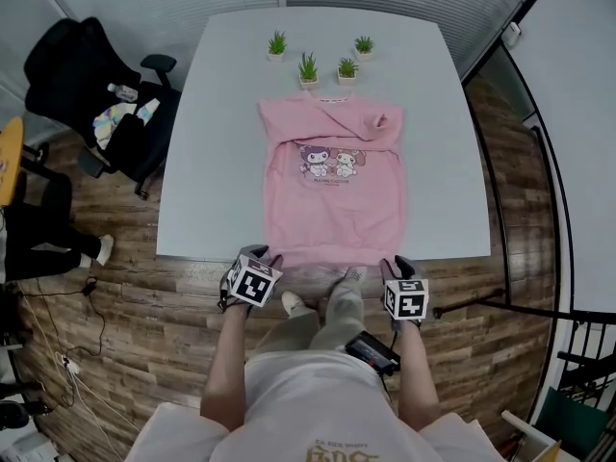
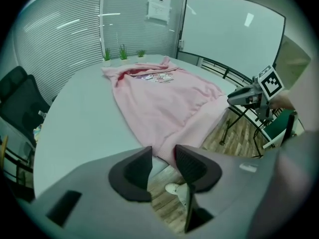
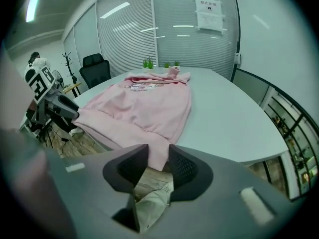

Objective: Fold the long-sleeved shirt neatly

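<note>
A pink long-sleeved shirt [image 1: 332, 181] with a cartoon print lies flat on the grey table [image 1: 221, 114], its sleeves folded in across the chest and its hem hanging over the near edge. My left gripper [image 1: 262, 254] is at the hem's left corner. In the left gripper view the shirt [image 2: 159, 96] puts that corner between the jaws of the left gripper [image 2: 163, 156], near the right pad, with a gap on the other side. My right gripper [image 1: 399, 263] is at the hem's right corner. There the shirt's [image 3: 144, 101] ribbed corner sits between the open jaws of the right gripper [image 3: 158, 156].
Several small potted plants [image 1: 308, 65] stand at the table's far edge behind the collar. A black office chair [image 1: 87, 94] with items on it is at the left. The person's legs and shoes [image 1: 322, 311] are under the near table edge, over a wooden floor.
</note>
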`<state>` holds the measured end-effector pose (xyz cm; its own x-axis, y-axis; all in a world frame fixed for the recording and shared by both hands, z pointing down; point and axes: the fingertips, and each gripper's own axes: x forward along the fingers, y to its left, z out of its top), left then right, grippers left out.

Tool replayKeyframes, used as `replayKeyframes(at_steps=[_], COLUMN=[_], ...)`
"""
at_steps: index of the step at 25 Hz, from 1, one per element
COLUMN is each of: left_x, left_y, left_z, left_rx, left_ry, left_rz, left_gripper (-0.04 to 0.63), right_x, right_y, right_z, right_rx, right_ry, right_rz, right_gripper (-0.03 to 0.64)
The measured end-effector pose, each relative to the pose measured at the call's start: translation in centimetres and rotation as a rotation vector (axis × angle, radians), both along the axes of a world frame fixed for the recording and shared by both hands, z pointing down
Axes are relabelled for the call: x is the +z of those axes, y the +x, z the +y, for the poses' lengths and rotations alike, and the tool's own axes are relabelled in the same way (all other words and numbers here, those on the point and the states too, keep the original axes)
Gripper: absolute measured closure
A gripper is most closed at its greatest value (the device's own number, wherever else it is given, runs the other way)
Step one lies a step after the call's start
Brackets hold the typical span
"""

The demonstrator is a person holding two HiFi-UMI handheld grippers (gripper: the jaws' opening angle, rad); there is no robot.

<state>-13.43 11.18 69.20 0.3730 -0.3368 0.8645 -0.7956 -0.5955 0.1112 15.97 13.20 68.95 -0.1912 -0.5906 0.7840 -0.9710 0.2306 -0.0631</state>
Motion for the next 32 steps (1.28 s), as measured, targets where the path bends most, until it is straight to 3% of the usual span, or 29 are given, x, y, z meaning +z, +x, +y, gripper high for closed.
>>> replayKeyframes(at_steps=[6,9,11,15,20,32], left_x=[0.0,-0.2,-0.3,-1.4,-3.8,-10.4], left_y=[-0.1,0.0,0.0,-0.3,-0.6,-1.4], left_z=[-0.3,-0.5,-0.6,-0.6,-1.2,-4.3], left_rx=[-0.022,-0.016,-0.015,-0.032,-0.089,-0.129], left_ry=[0.012,0.019,0.028,0.032,0.025,0.145], left_rz=[0.020,0.025,0.031,0.052,0.152,0.232], left_gripper=[0.465,0.491,0.504,0.518,0.525,0.529], right_x=[0.0,-0.1,-0.2,-1.5,-4.2,-10.5], right_y=[0.1,-0.2,-0.6,-1.0,-1.0,-1.7], right_z=[-0.1,-0.1,-0.2,-0.6,-1.9,-4.4], right_rx=[-0.016,-0.041,-0.049,-0.072,-0.078,-0.003], right_ry=[-0.017,-0.021,-0.023,-0.010,0.047,0.159], right_rz=[0.028,0.033,0.031,0.005,-0.016,-0.165], right_gripper=[0.489,0.558,0.570,0.572,0.572,0.575])
